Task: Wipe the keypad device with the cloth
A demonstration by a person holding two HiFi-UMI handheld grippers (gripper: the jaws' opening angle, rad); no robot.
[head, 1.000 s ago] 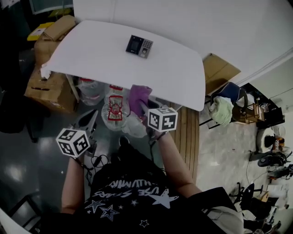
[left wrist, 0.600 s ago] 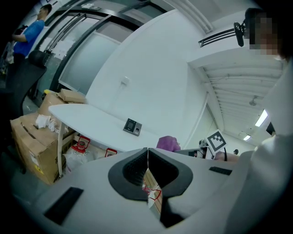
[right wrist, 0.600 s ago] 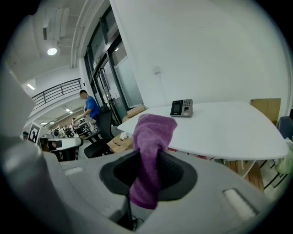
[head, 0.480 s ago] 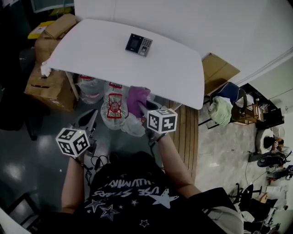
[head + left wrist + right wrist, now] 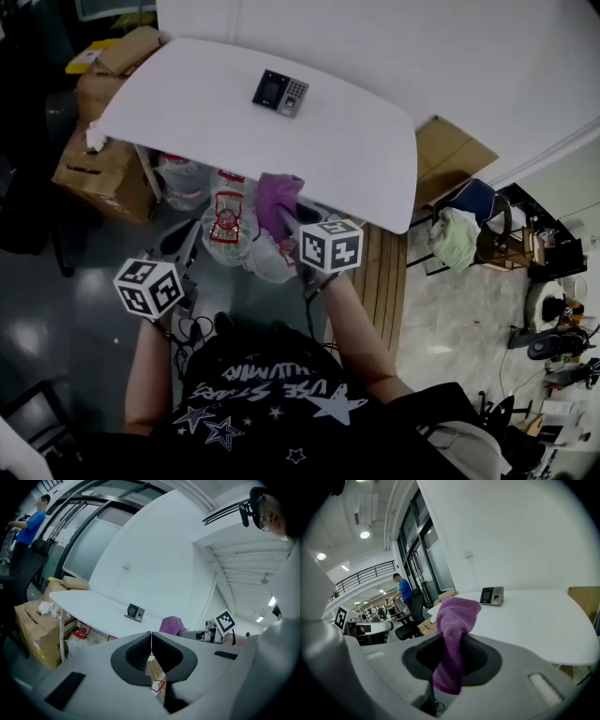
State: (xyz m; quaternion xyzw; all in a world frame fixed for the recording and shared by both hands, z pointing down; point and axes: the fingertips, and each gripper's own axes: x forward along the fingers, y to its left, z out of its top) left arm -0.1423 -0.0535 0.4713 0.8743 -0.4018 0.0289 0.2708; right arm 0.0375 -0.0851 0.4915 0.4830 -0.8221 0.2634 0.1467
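The keypad device (image 5: 279,92) is a small dark box with a screen and keys, lying on the far middle of the white table (image 5: 356,159); it also shows as the keypad device (image 5: 134,612) and the keypad device (image 5: 492,596). My right gripper (image 5: 289,217) is shut on a purple cloth (image 5: 277,201), held just off the table's near edge, below its level. In the right gripper view the purple cloth (image 5: 453,634) bunches up above the jaws. My left gripper (image 5: 178,251) hangs lower left, away from the table, shut with nothing in it.
Large plastic water bottles (image 5: 225,220) stand under the table's near edge. Cardboard boxes (image 5: 98,169) are stacked at the table's left end. A chair with a green cloth (image 5: 455,234) stands at right. A person in blue (image 5: 404,592) is far off behind.
The view has shifted slightly; the table and keypad sit a little further left in frame. Both grippers hold about the same places, the right still gripping the cloth.
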